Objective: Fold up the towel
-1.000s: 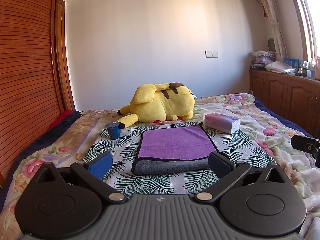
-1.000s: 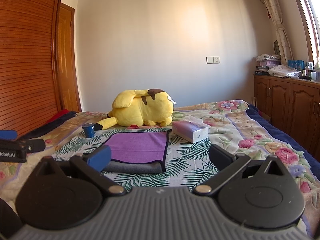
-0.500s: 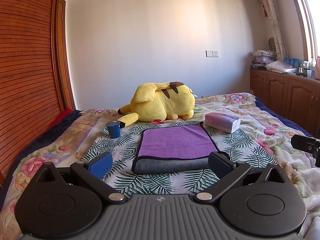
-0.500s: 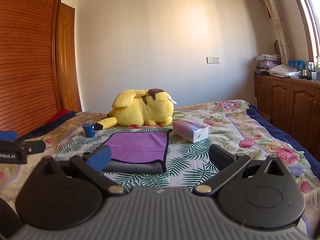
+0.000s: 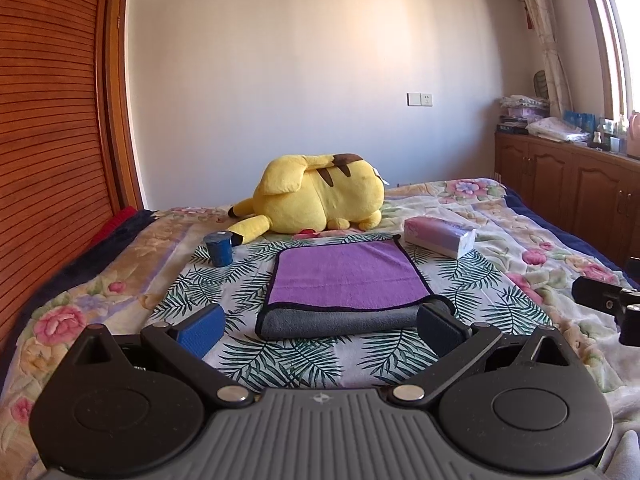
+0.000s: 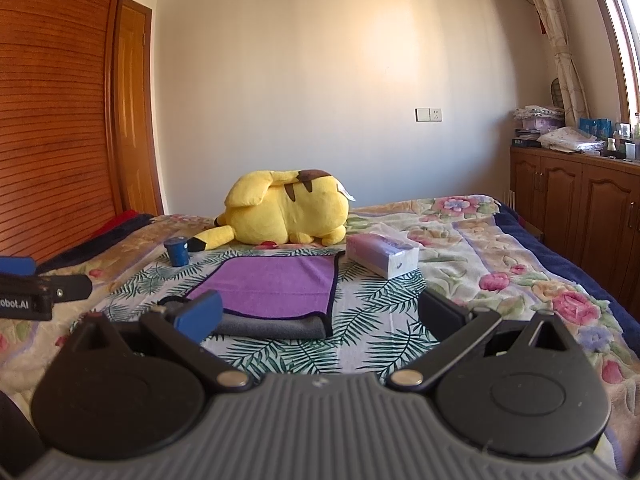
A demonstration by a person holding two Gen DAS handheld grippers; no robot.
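A purple towel [image 5: 344, 276] with a grey underside and dark trim lies folded on the leaf-print bedspread; it also shows in the right wrist view [image 6: 276, 286]. My left gripper [image 5: 320, 328] is open and empty, held just in front of the towel's near grey fold. My right gripper [image 6: 318, 316] is open and empty, in front of the towel's near right corner. Each gripper shows at the edge of the other's view.
A yellow plush toy [image 5: 316, 196] lies behind the towel. A small blue cup [image 5: 219, 249] stands at the back left. A tissue pack [image 5: 440, 236] lies at the back right. Wooden cabinets [image 6: 576, 200] line the right wall, a wooden wardrobe [image 5: 48, 140] the left.
Both grippers have barely shifted; the view has drifted very slightly. The towel has not moved.
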